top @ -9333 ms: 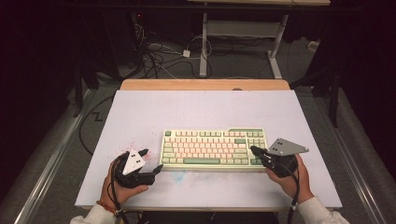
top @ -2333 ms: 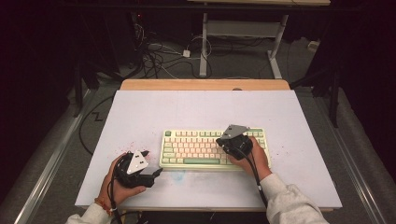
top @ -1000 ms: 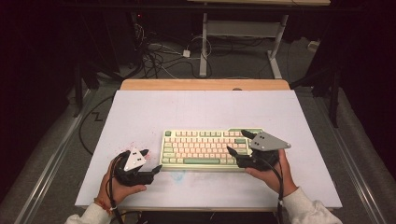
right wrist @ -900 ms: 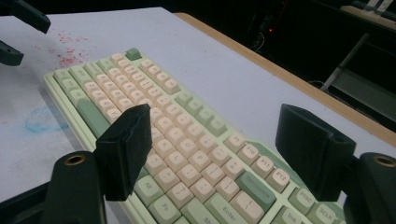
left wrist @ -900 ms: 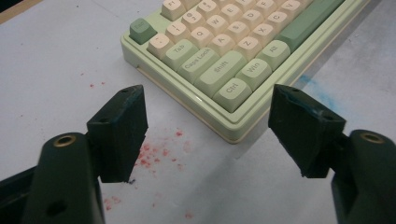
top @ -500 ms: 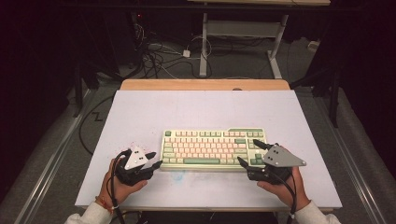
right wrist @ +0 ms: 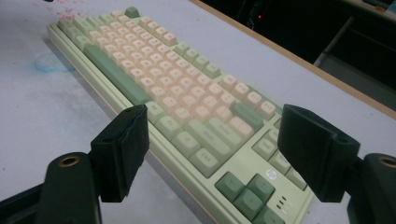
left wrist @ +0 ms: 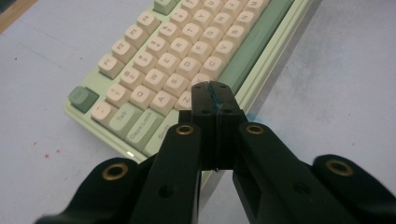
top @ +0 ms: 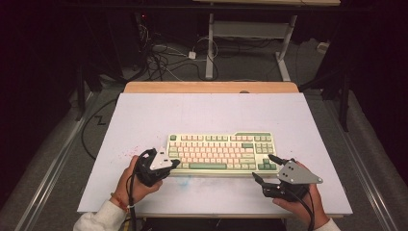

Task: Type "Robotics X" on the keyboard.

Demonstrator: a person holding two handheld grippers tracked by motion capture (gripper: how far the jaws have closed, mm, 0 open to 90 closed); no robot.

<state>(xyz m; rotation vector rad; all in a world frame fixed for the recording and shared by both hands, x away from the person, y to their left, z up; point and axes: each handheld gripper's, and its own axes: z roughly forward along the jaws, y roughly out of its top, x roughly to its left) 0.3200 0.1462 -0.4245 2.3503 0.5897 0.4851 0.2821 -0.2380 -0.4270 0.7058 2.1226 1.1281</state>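
Observation:
A cream and green keyboard (top: 221,151) lies in the middle of the white table top (top: 207,115). My left gripper (top: 175,163) is at the keyboard's near left corner. In the left gripper view its jaws (left wrist: 212,91) have just been closing and now meet, shut with nothing between them, hovering over the keyboard's (left wrist: 177,51) front edge. My right gripper (top: 263,166) is by the near right corner. In the right gripper view it (right wrist: 212,121) stands wide open, empty, above the keyboard's (right wrist: 187,93) arrow keys and bottom row.
A wooden strip (top: 211,87) runs along the table's far edge. Behind it, cables (top: 163,57) and a desk frame's legs (top: 209,48) are on the dark floor. Faint red specks (top: 126,155) and a blue smudge (right wrist: 49,63) mark the table top.
The left gripper has moved right toward the keyboard's corner and its jaws have closed. The right gripper has drawn back toward the near right edge of the table, still open.

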